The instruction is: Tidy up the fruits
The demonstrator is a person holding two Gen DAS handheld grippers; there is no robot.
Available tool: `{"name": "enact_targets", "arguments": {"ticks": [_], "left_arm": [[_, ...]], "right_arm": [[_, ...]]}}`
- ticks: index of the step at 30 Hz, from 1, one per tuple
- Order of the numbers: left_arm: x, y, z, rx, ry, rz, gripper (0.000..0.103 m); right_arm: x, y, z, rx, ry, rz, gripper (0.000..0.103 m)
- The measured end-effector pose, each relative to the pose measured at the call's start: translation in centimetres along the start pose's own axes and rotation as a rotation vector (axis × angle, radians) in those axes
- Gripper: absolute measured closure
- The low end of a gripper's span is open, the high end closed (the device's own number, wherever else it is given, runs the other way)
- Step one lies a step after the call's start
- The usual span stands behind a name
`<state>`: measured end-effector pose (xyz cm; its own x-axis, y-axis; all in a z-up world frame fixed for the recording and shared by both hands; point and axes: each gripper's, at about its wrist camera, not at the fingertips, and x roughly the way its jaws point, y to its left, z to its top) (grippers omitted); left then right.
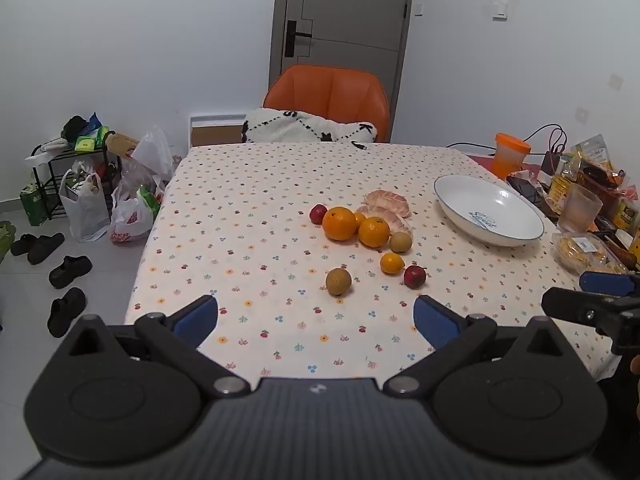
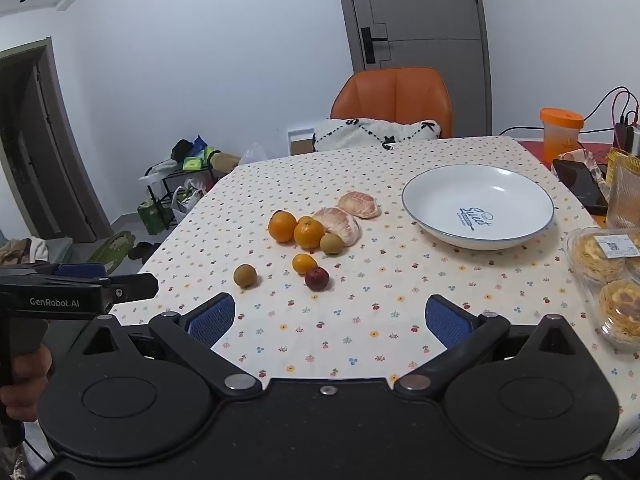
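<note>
A cluster of fruit lies mid-table: two large oranges (image 1: pixel 339 223) (image 1: pixel 373 232), peeled pomelo pieces (image 1: pixel 387 202), a small orange (image 1: pixel 391 263), two brown round fruits (image 1: pixel 338 281) (image 1: pixel 400 241) and two small red fruits (image 1: pixel 414 276) (image 1: pixel 318 213). A white plate (image 1: pixel 490 210) with nothing in it sits to their right. The right wrist view shows the same oranges (image 2: pixel 282 225), pomelo pieces (image 2: pixel 340 220), red fruit (image 2: pixel 317 278) and plate (image 2: pixel 478 206). My left gripper (image 1: pixel 316 320) is open above the near table edge, holding nothing. My right gripper (image 2: pixel 330 320) is open too, short of the fruit.
An orange chair (image 1: pixel 332 96) with a white cushion stands at the far side. An orange cup (image 1: pixel 510 156), a glass (image 1: pixel 578 208), packaged pastries (image 2: pixel 608 276), a phone (image 2: pixel 580 186) and snacks crowd the right edge. Bags, a rack and shoes (image 1: pixel 68 272) are on the floor at left.
</note>
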<state>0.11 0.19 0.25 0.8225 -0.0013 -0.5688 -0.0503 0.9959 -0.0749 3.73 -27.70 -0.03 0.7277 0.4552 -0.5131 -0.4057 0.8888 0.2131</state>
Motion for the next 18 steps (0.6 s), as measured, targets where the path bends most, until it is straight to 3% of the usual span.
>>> {"name": "enact_targets", "arguments": {"ticks": [18], "left_arm": [[-0.35, 0.06, 0.01, -0.012, -0.001, 0.005, 0.000]], "right_arm": [[0.42, -0.16, -0.43, 0.011, 0.000, 0.000, 0.000]]}}
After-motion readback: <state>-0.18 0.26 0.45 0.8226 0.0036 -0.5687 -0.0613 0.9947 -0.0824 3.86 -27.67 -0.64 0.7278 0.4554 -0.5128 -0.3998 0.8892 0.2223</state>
